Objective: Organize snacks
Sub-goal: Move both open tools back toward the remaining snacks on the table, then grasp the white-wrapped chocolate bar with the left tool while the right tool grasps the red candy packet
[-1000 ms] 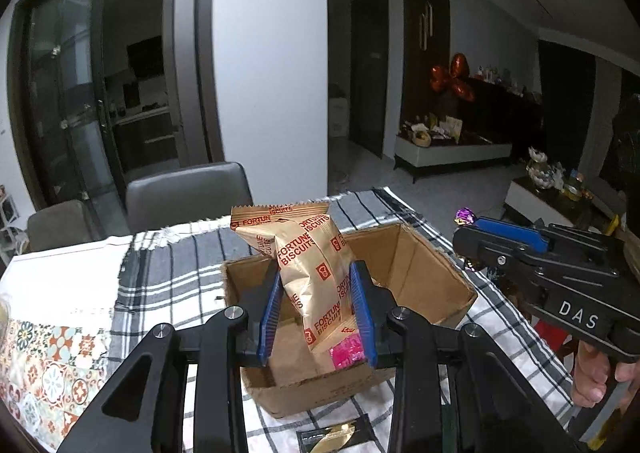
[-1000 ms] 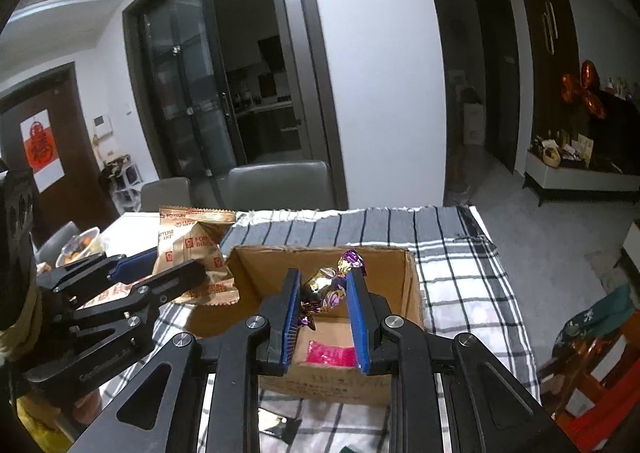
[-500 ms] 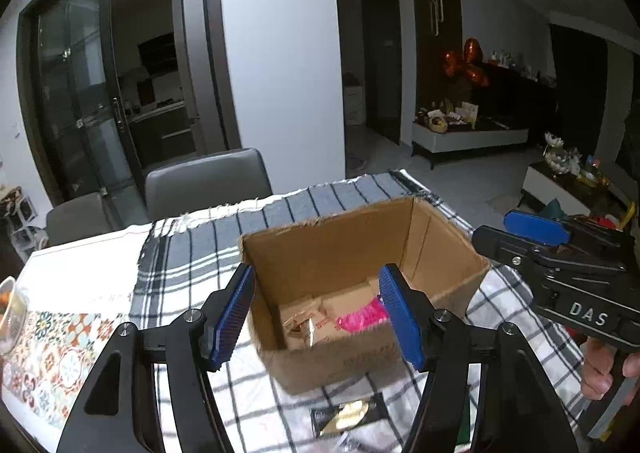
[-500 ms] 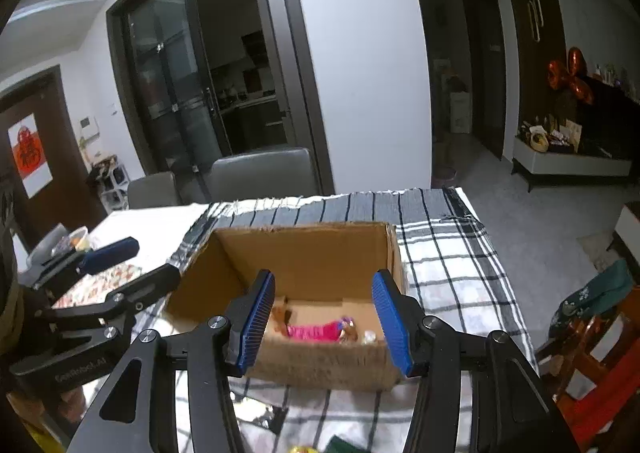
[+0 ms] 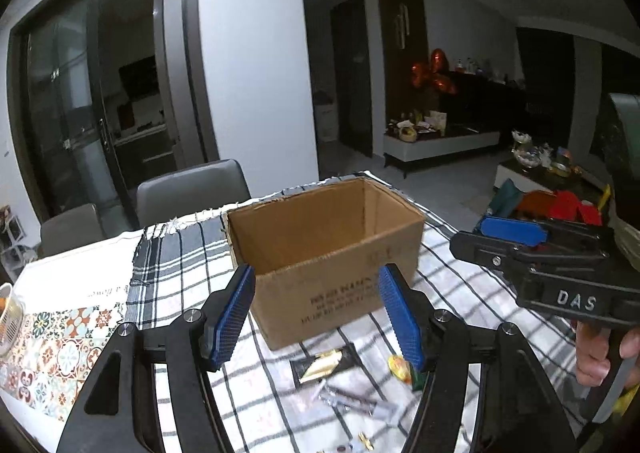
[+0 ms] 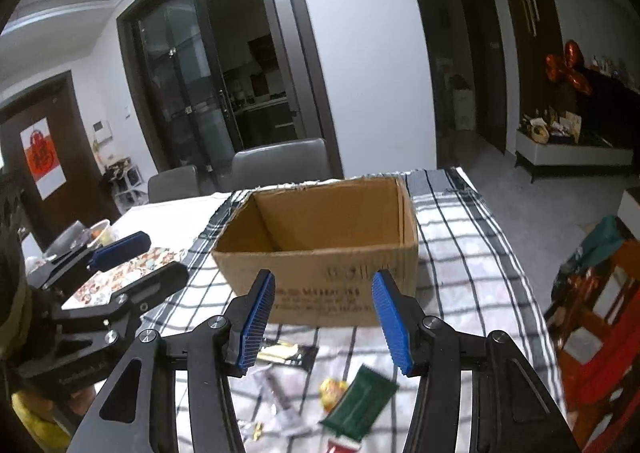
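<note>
Nearest the lenses, both tools are hanging with jaws spread wide and nothing between them: the left gripper (image 5: 320,313) and the right gripper (image 6: 322,317) are each hovering over the checked tablecloth (image 6: 460,253), side by side. Just beyond the fingertips, loose snacks are lying flat on the cloth. At about six o'clock from the right gripper a green packet (image 6: 360,401) is resting with its long axis running from seven to one o'clock, and a small yellow-orange candy (image 6: 333,389) is sitting just beside it at its left. At six o'clock from the left gripper a dark sachet with a gold leaf (image 5: 324,363) is lying with its long axis roughly eight to two o'clock, and a clear-wrapped stick (image 5: 352,403) is lying a little nearer the camera. The green packet appears closer to the right gripper, the sachet to the left, so each side is probably best placed for its own pick. Farther out, at twelve o'clock from both, the open cardboard box (image 6: 320,261) is standing upright on the cloth; its contents are hidden behind the near wall.
</note>
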`<action>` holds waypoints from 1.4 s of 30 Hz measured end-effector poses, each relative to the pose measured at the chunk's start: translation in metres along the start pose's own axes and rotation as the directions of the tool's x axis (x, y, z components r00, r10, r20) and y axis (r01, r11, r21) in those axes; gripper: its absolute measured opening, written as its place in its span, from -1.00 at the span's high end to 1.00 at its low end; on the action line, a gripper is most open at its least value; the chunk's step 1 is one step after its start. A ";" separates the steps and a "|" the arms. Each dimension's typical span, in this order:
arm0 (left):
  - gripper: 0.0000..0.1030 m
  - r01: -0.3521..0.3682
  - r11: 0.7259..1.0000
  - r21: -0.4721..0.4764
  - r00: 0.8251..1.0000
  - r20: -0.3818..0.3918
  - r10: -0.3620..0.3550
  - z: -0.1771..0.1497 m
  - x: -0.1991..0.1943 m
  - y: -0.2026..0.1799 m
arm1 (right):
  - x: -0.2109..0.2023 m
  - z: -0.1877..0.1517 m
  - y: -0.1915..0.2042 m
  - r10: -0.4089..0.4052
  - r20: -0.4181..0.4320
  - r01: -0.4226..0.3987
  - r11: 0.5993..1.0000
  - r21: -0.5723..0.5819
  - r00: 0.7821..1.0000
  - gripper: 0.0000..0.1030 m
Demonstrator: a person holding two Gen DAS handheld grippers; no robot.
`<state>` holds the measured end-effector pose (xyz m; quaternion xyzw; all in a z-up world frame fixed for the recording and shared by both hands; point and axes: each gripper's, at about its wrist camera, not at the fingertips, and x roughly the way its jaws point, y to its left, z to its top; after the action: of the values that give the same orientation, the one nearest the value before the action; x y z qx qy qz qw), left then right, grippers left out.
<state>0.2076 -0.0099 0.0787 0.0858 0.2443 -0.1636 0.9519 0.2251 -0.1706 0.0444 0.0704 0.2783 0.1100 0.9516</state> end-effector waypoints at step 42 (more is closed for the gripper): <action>-0.02 0.120 0.964 0.239 0.980 -0.183 -0.076 -0.161 0.009 -0.020 | 0.019 -0.168 0.006 -0.130 -0.196 0.158 0.978 0.133 0.972 0.00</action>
<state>0.1376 0.0084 -0.0665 0.2062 0.3072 -0.2321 0.8996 0.1482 -0.1477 -0.1050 0.1096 0.3777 0.0256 0.9191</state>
